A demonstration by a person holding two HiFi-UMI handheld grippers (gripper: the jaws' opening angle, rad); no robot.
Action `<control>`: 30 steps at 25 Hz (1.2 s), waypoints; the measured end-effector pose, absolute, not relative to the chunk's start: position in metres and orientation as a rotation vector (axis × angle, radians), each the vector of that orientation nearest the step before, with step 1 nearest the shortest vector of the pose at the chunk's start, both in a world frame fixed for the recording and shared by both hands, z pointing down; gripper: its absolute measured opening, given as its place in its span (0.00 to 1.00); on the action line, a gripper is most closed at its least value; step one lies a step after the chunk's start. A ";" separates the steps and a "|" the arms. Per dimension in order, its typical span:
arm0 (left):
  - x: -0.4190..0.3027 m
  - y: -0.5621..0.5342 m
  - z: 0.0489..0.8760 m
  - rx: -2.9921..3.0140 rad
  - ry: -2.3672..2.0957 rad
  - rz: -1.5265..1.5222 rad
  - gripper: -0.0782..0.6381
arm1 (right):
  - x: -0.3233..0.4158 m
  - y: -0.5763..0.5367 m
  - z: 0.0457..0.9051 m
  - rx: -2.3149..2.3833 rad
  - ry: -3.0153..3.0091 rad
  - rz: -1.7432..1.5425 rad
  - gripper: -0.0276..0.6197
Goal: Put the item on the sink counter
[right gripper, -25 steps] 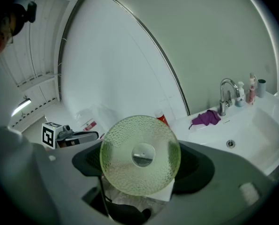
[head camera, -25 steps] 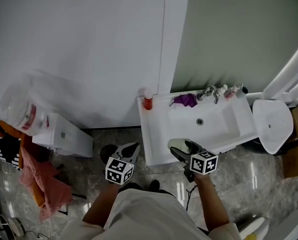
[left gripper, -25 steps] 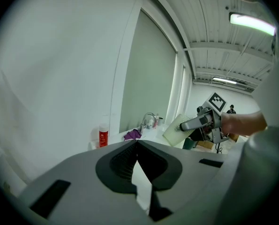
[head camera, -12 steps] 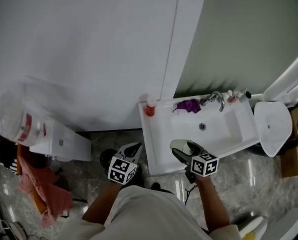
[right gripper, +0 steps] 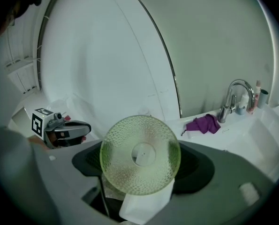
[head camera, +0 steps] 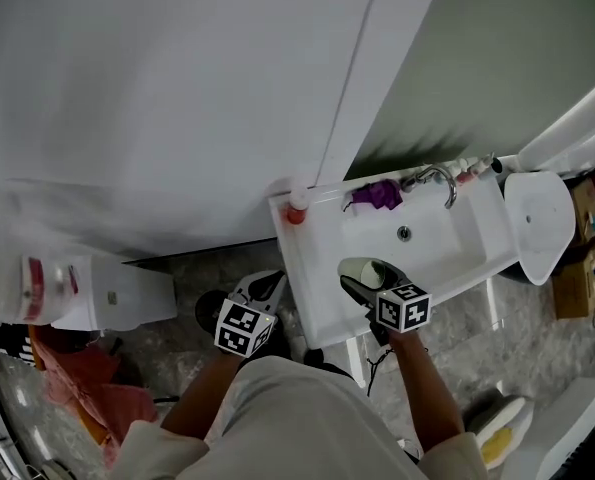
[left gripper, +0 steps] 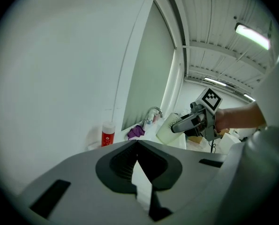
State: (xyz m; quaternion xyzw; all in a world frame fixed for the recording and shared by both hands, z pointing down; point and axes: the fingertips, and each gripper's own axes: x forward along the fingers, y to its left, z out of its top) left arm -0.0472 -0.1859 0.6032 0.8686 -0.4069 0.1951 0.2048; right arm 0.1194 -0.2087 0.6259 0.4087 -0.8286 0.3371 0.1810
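My right gripper pinches the green glass bowl in its fingers, low in the centre of the head view, over the front edge of the white sink surface; my left gripper sits just beside that surface's lower-left corner, fingers pressed together on nothing. A red bottle and a purple cloth sit along its upper edge.

My R tongs grip a pale green dish over the sink desk's front edge. L tongs hang just left of it. Red bottle at back-left corner.
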 end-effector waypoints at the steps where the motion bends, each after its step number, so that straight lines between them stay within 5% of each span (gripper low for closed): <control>1: -0.049 -0.190 0.607 2.422 -1.120 0.544 0.12 | 0.117 -0.214 0.631 1.162 -2.327 0.946 0.69; 30: -0.083 -0.241 0.657 2.326 -1.035 0.518 0.12 | 0.080 -0.353 0.748 1.046 -2.055 0.714 0.69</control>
